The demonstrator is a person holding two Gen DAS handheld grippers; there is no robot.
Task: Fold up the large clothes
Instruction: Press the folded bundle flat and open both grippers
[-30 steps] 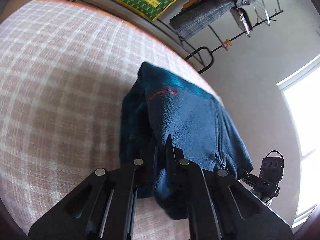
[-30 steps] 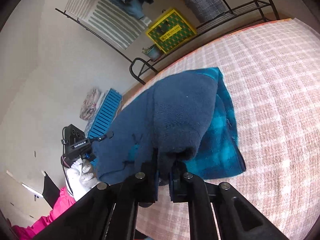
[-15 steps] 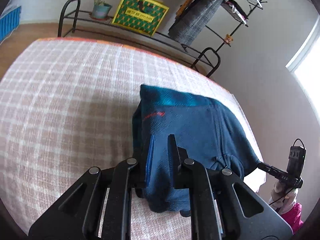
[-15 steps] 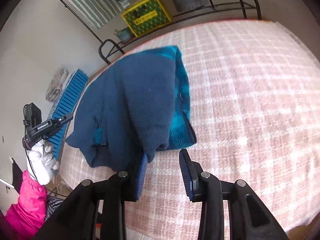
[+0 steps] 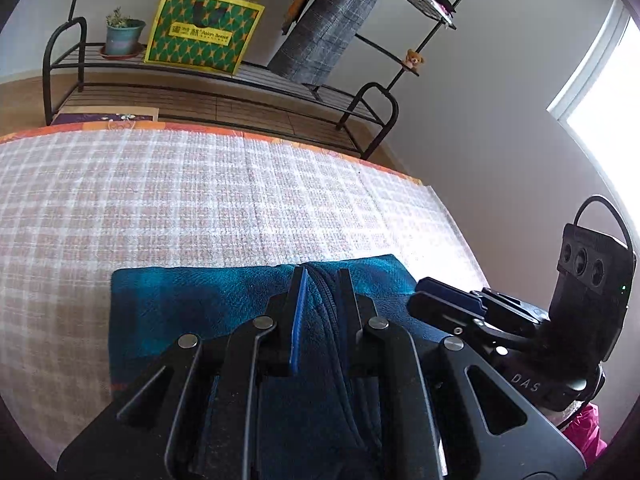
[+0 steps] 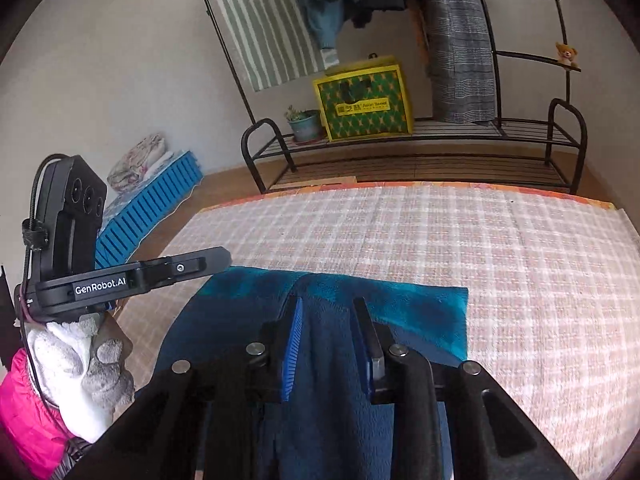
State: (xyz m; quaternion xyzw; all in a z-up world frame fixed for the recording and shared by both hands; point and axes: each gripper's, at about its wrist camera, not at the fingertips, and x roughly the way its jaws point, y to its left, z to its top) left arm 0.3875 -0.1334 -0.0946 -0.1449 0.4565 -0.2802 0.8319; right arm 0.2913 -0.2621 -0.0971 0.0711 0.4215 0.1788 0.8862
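on a bed spread with a checked pink-and-white cover [image 5: 200,200], a navy fleece jacket [image 5: 168,312] with a teal lining lies folded flat near the front edge, its far hem running straight across the cover. a second ago both tongs were clamped on the fleece and carrying a raised fold over; half a second ago they had let go with the garment still humped. now the jacket has settled into a squared block and both tools have dropped low over it. the left tongs [image 5: 320,292] stand narrowly parted above the jacket's zip line, gripping nothing. the right tongs [image 6: 328,328] stand wider apart over the dark top layer, the teal lining showing beside them toward the far hem, also holding nothing. in the right wrist view the left tool [image 6: 132,276] juts in over the jacket's left edge, held by a white-gloved hand [image 6: 76,364]. beyond the bed, well apart from the jacket, a black metal rack [image 6: 420,132] carries a green-and-yellow bag [image 6: 364,104] and a potted plant [image 6: 306,124]. the release suggests this fold is done; whether another fold or a smoothing pass follows cannot be told.
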